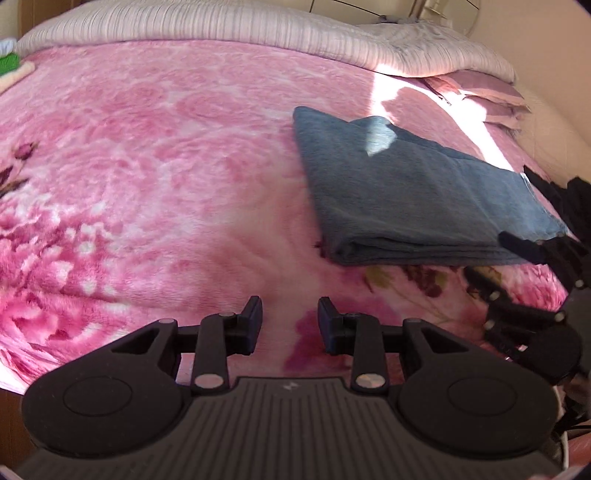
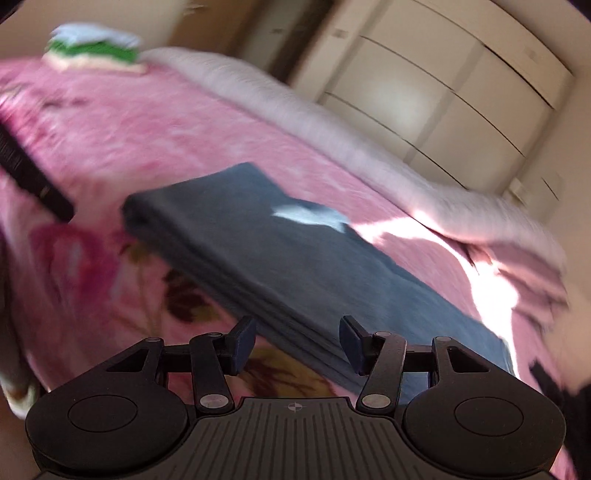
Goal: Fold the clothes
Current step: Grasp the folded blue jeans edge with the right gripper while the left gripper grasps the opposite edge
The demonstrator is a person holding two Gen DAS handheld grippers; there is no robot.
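A grey cloth, folded into a flat stack of several layers, is seen lying on the pink blanket of a bed. In the left wrist view the cloth is placed ahead and to the right of the left gripper, well apart from it, with its thick folded edge turned toward the camera. The left gripper's fingers are spread, nothing is held between them, and only blanket is seen in the gap.

In the same view the right gripper is seen at the right border, beside the near right corner of the cloth; whether it touches the cloth cannot be told there.

In the right wrist view, which is blurred, the cloth is found straight ahead of the right gripper. The layered edge of the cloth runs through the gap between the spread fingers, but no pinch on it is seen, and contact cannot be told.

A small bright sunlit patch is seen on top of the cloth. Beyond the cloth a pale ribbed quilt is laid along the far edge of the blanket, and a small pile of green and white items is set at the blanket's far left corner. A cream wardrobe is seen past the quilt.
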